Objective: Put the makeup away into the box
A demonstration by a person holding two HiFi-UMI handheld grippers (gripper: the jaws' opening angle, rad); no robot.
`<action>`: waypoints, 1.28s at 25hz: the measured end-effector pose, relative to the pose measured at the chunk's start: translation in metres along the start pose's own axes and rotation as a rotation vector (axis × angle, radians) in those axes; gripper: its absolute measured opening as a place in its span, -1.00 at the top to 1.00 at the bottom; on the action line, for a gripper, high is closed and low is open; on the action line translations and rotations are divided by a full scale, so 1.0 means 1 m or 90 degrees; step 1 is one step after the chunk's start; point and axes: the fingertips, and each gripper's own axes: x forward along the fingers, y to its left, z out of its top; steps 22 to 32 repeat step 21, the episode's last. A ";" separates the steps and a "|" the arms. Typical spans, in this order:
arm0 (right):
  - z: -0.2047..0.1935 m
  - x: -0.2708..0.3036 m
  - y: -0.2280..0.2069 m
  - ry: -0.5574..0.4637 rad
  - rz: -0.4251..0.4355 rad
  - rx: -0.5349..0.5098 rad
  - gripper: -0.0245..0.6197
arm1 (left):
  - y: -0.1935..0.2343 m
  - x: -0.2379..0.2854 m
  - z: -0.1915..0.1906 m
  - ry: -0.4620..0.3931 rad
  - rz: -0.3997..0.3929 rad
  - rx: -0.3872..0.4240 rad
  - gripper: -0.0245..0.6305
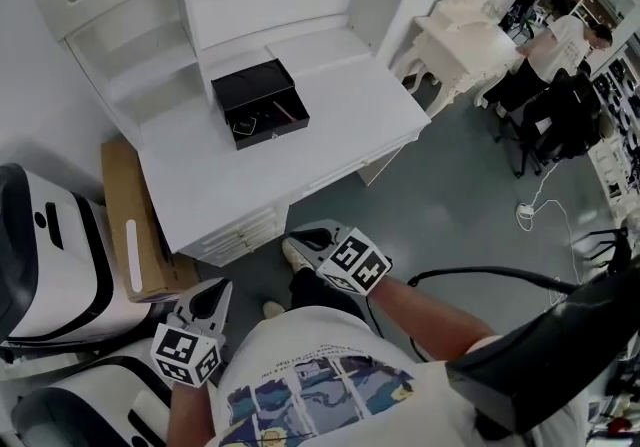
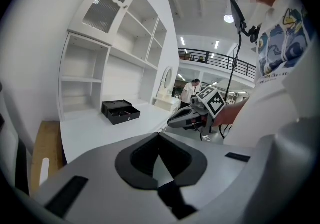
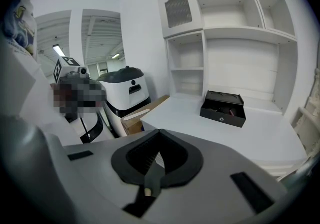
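Observation:
A black box point(image 1: 260, 103) stands open on the white desk point(image 1: 330, 105), lid tipped back, with a few small items lying inside; it also shows as the box point(image 2: 120, 111) and the box point(image 3: 223, 108) in the two gripper views. No makeup lies loose on the desk. My left gripper point(image 1: 210, 297) hangs low at the desk's front left corner, jaws together and empty. My right gripper point(image 1: 303, 235) is held by my body, just in front of the desk's front edge, shut with nothing in it. From the left gripper point(image 2: 159, 155) I see the right gripper point(image 2: 173, 122) beside the desk.
Shelves point(image 1: 150, 45) rise behind the desk. A cardboard box point(image 1: 135, 225) and white machines point(image 1: 50, 245) stand to its left. At the right are a white dressing table point(image 1: 460, 35), people point(image 1: 565, 45), a cable point(image 1: 535, 207) on the grey floor and a black arm point(image 1: 540, 345).

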 end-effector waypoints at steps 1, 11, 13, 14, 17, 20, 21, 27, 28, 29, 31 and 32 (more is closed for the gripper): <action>0.000 0.000 0.000 0.000 0.001 0.000 0.85 | -0.001 0.000 0.000 0.000 0.000 0.001 0.88; 0.000 -0.002 -0.003 -0.001 0.002 0.001 0.85 | -0.006 0.010 0.001 0.009 -0.015 0.010 0.88; 0.000 -0.001 -0.004 -0.002 0.002 0.002 0.85 | -0.005 0.013 0.003 0.011 -0.017 0.012 0.88; 0.000 -0.001 -0.005 -0.002 0.003 0.002 0.85 | -0.004 0.014 0.004 0.012 -0.018 0.013 0.88; -0.001 -0.001 -0.010 -0.001 0.003 0.004 0.85 | -0.004 0.019 0.007 0.013 -0.020 0.014 0.88; -0.001 0.000 -0.017 0.002 0.004 0.008 0.85 | -0.002 0.025 0.010 0.016 -0.020 0.012 0.88; -0.001 0.000 -0.019 0.002 0.004 0.009 0.85 | -0.001 0.027 0.011 0.017 -0.020 0.011 0.88; -0.001 0.000 -0.019 0.002 0.004 0.009 0.85 | -0.001 0.027 0.011 0.017 -0.020 0.011 0.88; -0.001 0.000 -0.019 0.002 0.004 0.009 0.85 | -0.001 0.027 0.011 0.017 -0.020 0.011 0.88; -0.001 0.000 -0.019 0.002 0.004 0.009 0.85 | -0.001 0.027 0.011 0.017 -0.020 0.011 0.88; -0.001 0.000 -0.019 0.002 0.004 0.009 0.85 | -0.001 0.027 0.011 0.017 -0.020 0.011 0.88; -0.001 0.000 -0.019 0.002 0.004 0.009 0.85 | -0.001 0.027 0.011 0.017 -0.020 0.011 0.88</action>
